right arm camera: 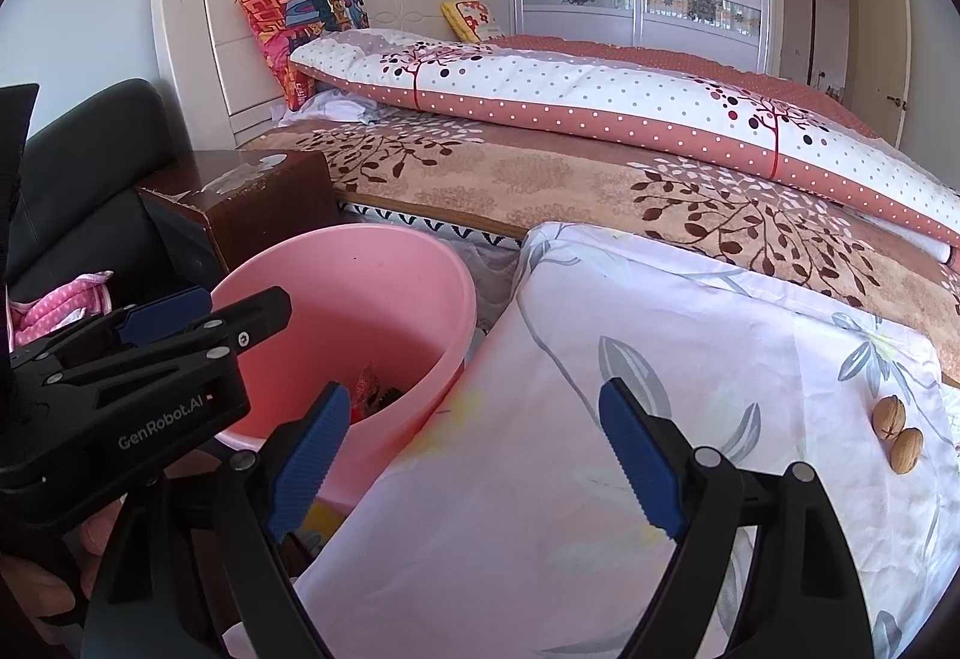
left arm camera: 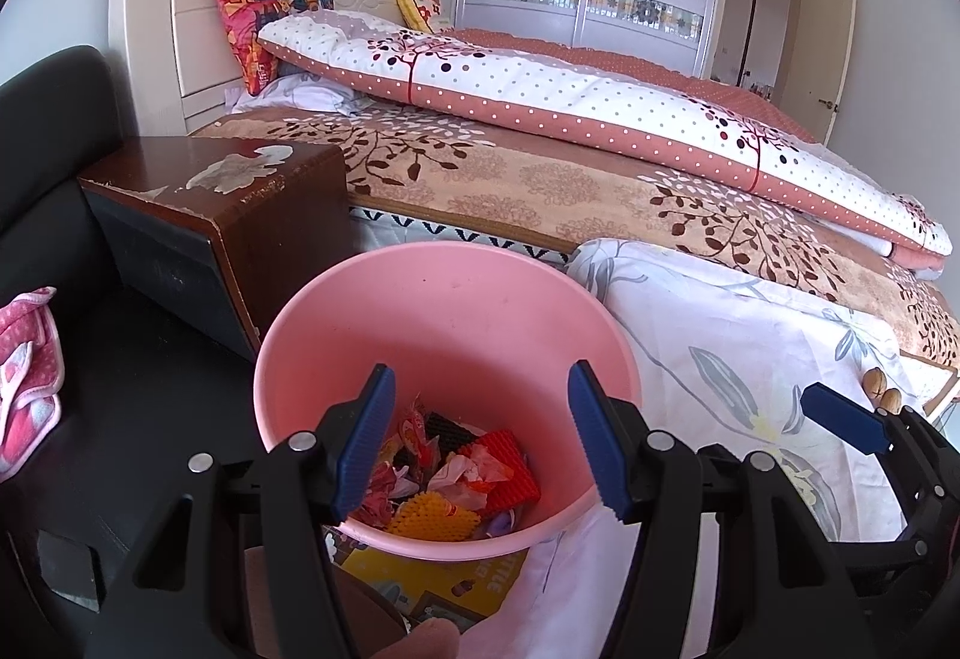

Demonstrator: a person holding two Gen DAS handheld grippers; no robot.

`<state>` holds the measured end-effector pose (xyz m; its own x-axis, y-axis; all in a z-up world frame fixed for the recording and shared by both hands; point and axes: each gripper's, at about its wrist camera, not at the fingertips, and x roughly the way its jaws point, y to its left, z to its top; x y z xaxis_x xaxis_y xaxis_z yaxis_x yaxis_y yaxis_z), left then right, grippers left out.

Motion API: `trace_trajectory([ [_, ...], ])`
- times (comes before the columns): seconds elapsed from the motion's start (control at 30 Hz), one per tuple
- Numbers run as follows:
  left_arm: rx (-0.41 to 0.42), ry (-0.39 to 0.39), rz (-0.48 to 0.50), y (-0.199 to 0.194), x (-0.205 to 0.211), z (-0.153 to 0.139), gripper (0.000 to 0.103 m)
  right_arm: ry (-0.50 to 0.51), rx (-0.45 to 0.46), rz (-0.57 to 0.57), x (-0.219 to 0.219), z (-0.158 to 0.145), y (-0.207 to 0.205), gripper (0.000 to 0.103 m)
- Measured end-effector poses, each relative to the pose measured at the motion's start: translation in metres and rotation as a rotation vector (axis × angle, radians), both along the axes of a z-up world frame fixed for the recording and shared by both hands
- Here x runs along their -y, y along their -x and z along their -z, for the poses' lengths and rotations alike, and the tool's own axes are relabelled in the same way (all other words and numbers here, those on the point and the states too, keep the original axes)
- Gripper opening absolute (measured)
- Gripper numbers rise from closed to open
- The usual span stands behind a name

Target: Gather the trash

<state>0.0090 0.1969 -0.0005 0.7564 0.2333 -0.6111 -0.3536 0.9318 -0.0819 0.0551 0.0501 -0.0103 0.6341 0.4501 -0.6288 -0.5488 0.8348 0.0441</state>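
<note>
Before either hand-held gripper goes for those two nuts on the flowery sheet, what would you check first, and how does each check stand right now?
1. Left hand-held gripper empty and open: ok, nothing between its blue pads.
2. Right hand-held gripper empty and open: ok.
3. Pink bucket upright with room: ok, wrappers only cover the bottom.
4. Two walnuts reachable: ok, they lie uncovered on the floral sheet, right of the right gripper.
5. Whether the walnuts count as trash: cannot tell.
6. Other trash left on the sheet: cannot tell, part of it is out of view.
</note>
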Motion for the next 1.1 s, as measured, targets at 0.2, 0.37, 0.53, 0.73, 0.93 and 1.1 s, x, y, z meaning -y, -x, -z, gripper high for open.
trace_trajectory([
  [0.2, 0.009, -0.027, -0.002, 0.0009, 0.0042, -0.0016, 0.060, 0.001, -0.002, 0.002, -0.0003, 0.0006, 0.0004, 0.083],
  [0.37, 0.003, -0.006, -0.003, 0.0007, 0.0024, 0.0003, 0.060, 0.003, -0.003, 0.000, -0.0001, 0.0014, 0.0001, 0.083],
  [0.53, -0.002, -0.013, -0.007, 0.0002, 0.0021, 0.0027, 0.060, 0.009, -0.008, 0.001, 0.0004, 0.0048, 0.0002, 0.083],
  [0.73, -0.009, -0.012, -0.003, -0.0012, 0.0030, 0.0048, 0.060, 0.022, -0.009, -0.001, -0.0014, 0.0063, -0.0005, 0.083],
  [0.93, -0.021, -0.016, -0.002, -0.0033, 0.0038, 0.0075, 0.060, 0.029, -0.012, -0.001, -0.0023, 0.0079, -0.0013, 0.083],
  [1.1, -0.023, -0.026, -0.003, -0.0044, 0.0044, 0.0082, 0.060, 0.031, -0.013, 0.002, -0.0022, 0.0085, -0.0018, 0.083],
])
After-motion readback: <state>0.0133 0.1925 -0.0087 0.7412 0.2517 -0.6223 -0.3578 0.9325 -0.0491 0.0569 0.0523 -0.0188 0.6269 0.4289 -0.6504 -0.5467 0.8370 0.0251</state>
